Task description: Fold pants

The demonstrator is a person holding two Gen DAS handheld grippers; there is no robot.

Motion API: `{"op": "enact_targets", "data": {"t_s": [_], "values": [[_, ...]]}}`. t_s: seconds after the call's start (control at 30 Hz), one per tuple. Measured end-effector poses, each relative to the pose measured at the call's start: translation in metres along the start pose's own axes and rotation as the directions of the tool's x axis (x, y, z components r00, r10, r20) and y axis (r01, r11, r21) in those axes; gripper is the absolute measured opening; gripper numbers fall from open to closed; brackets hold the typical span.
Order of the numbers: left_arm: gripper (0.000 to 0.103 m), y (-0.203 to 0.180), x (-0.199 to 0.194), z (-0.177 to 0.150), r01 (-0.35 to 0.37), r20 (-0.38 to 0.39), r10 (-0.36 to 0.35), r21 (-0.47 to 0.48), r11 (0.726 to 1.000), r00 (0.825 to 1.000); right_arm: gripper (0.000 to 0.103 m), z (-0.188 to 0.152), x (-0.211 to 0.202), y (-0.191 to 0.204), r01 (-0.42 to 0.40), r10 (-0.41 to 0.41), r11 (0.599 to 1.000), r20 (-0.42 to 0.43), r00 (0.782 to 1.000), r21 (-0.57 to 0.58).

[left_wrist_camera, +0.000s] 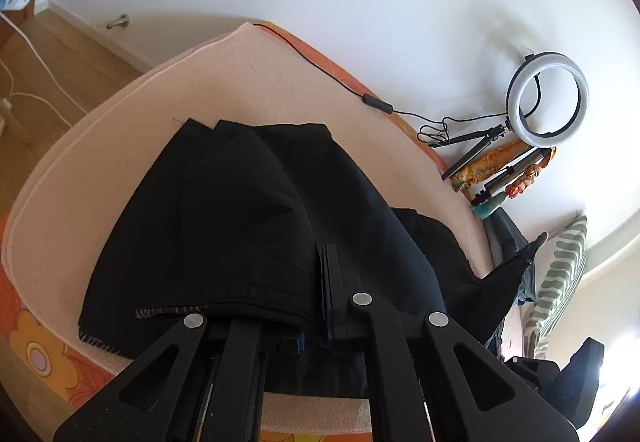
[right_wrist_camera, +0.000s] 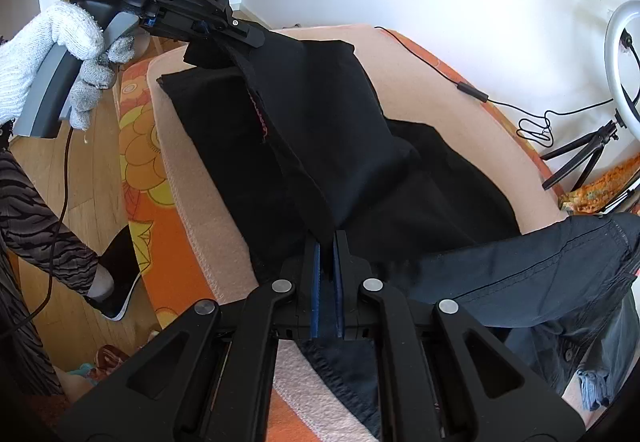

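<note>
Both grippers pinch black pants (left_wrist_camera: 240,209) | gloved hand (right_wrist_camera: 52,53) (right view only)

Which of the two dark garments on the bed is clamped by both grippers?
The black pants, lifted between left gripper and right gripper; the dark jacket lies loose at the right.

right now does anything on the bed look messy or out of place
Mostly the second garment: dark blue-grey trousers lie crumpled at the bed's right edge, partly over the black pants. Both the left gripper and right gripper are shut on the pants.
</note>
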State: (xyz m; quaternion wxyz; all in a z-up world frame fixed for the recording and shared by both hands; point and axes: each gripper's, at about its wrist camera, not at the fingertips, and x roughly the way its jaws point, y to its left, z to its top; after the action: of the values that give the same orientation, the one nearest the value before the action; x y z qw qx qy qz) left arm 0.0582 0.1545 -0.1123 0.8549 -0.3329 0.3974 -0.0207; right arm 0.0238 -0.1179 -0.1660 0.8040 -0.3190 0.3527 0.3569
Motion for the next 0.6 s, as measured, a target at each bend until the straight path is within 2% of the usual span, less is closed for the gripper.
{"op": "enact_targets", "data": {"t_s": [0.2,0.3,0.43,0.53,0.6], "values": [[0.005,0.011,0.004,-0.022,0.015,-0.02,-0.015,-0.025,1.0,1.0,0.007,-0.018,0.002,0.014,0.015,-0.015,1.0,-0.022,1.0,0.014],[0.011,0.022,0.005,-0.026,-0.018,-0.034,0.017,-0.054,0.998,0.999,0.007,-0.024,0.006,0.017,0.023,-0.022,1.0,-0.041,0.999,0.011],[0.013,0.04,-0.006,-0.028,-0.048,0.005,0.048,-0.1,0.994,0.999,0.007,-0.029,0.015,0.025,0.051,-0.054,0.998,-0.061,0.997,-0.041],[0.012,0.045,-0.008,-0.026,-0.069,0.02,0.071,-0.085,0.994,0.997,0.007,-0.027,0.022,0.026,0.059,-0.063,0.997,-0.067,0.996,-0.055],[0.013,0.044,-0.009,-0.026,-0.108,0.033,0.11,-0.058,0.992,0.993,0.007,-0.022,0.026,0.027,0.068,-0.072,0.996,-0.065,0.995,-0.06]]}}
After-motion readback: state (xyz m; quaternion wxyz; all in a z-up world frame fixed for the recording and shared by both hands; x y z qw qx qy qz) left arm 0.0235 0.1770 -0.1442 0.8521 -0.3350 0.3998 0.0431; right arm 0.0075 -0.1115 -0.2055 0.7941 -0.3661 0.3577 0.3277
